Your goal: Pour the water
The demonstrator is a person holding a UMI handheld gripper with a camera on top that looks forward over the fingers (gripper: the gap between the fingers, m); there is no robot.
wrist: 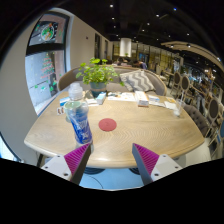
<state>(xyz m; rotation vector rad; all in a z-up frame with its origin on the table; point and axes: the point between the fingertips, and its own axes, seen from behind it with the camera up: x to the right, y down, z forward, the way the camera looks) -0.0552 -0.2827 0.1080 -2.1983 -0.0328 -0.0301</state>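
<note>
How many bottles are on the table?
1. A clear plastic water bottle with a blue label stands on the round wooden table, just ahead of the gripper, beside a red round coaster. The potted green plant might hide things behind it.

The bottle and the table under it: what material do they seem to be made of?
The bottle looks like clear thin plastic: you see through it, with a blue label and a white cap. The table looks like light wood or wood veneer with a smooth matte finish; faint grain shows. The tool is open, the bottle just ahead of its left finger.
</note>
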